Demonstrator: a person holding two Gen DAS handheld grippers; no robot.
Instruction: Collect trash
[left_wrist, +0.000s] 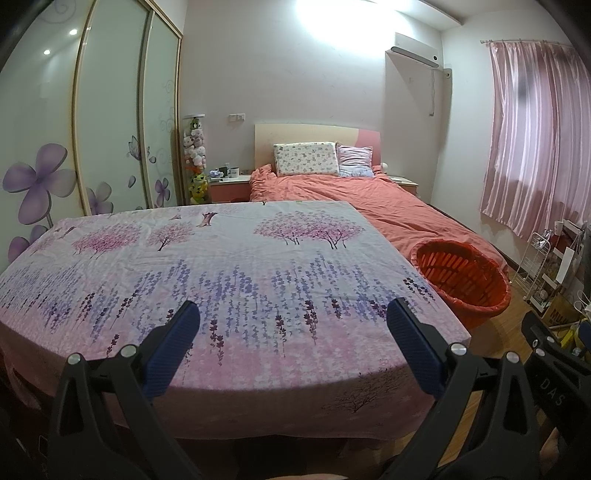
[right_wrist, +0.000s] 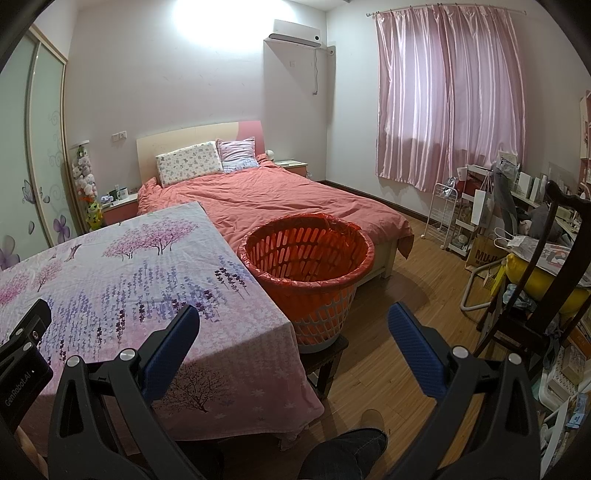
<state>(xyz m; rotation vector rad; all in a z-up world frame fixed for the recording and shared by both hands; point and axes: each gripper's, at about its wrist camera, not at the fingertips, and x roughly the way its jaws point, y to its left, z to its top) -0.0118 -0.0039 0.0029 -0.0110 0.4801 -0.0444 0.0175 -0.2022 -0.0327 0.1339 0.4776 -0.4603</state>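
A slotted basket lined with a red bag (right_wrist: 306, 258) stands on a dark stool to the right of the table; it also shows in the left wrist view (left_wrist: 461, 280). It looks empty. A table covered with a pink and purple flowered cloth (left_wrist: 221, 266) lies ahead; it also shows in the right wrist view (right_wrist: 110, 266). I see no trash on it. My left gripper (left_wrist: 293, 314) is open and empty above the table's near edge. My right gripper (right_wrist: 293, 317) is open and empty near the table's right corner, in front of the basket.
A bed with a coral duvet (right_wrist: 277, 199) stands behind the table and basket. A wardrobe (left_wrist: 110, 129) lines the left wall. A dark chair (right_wrist: 535, 277), a white rack (right_wrist: 443, 210) and bags crowd the right side. A wood floor (right_wrist: 399, 295) lies between.
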